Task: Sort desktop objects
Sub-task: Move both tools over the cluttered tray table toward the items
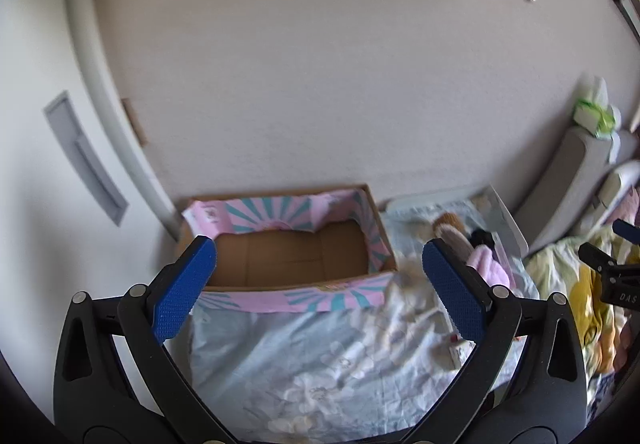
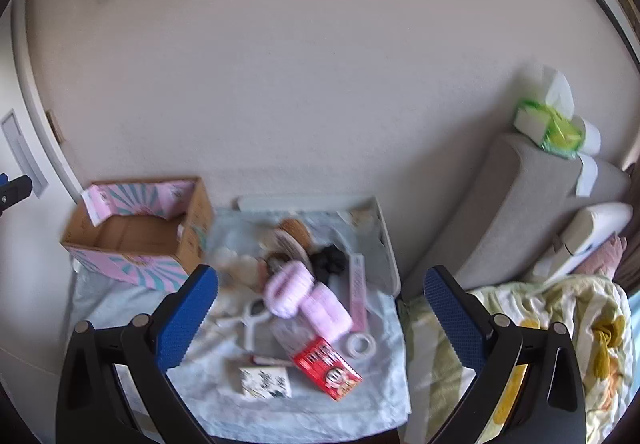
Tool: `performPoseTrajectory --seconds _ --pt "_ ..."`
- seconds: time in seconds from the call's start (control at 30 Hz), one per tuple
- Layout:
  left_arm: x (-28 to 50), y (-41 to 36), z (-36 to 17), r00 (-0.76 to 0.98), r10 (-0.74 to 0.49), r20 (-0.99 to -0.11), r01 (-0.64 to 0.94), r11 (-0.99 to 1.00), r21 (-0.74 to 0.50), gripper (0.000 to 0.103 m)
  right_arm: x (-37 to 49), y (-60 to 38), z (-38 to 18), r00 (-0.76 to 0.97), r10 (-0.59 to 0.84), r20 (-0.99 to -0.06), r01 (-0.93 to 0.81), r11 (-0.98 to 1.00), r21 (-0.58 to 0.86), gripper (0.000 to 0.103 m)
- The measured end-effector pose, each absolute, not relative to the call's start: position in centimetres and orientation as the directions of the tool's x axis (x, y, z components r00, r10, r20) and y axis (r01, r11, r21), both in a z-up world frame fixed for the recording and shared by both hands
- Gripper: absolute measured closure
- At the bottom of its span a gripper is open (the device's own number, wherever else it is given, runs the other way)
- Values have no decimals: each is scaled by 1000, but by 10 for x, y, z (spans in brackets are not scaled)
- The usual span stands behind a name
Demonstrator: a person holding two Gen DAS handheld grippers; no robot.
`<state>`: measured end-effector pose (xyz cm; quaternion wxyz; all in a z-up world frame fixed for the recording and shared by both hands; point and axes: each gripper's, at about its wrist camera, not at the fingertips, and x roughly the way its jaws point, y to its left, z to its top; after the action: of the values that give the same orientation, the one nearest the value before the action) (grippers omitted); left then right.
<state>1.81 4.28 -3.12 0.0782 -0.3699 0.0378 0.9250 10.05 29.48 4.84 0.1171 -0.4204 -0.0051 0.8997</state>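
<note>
Right of the cardboard box (image 2: 140,232), the clutter pile (image 2: 298,284) lies ahead of the right gripper (image 2: 320,304) — wide, empty, nearer; left gripper (image 1: 320,280), also wide, faces the box — empty inside.

Soft daylight, mild shadows; blurred clutter, strong fisheye bending, dark corners

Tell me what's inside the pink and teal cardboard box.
Nothing visible: the cardboard box shows only its bare brown floor. The strip just behind its near wall is hidden in both views.
</note>
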Motion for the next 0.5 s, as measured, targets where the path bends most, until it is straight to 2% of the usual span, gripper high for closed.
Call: performPoseTrajectory --seconds 0.23,0.5 --pt "32 109 -97 -613 216 -760 -370 -928 34 0 128 330 -4 -570 213 -793 -191 -974 -125 0" --pt "65 186 -182 -479 304 -823 -602 -796 57 0 139 347 -60 -531 110 -840 -60 -994 -92 0"
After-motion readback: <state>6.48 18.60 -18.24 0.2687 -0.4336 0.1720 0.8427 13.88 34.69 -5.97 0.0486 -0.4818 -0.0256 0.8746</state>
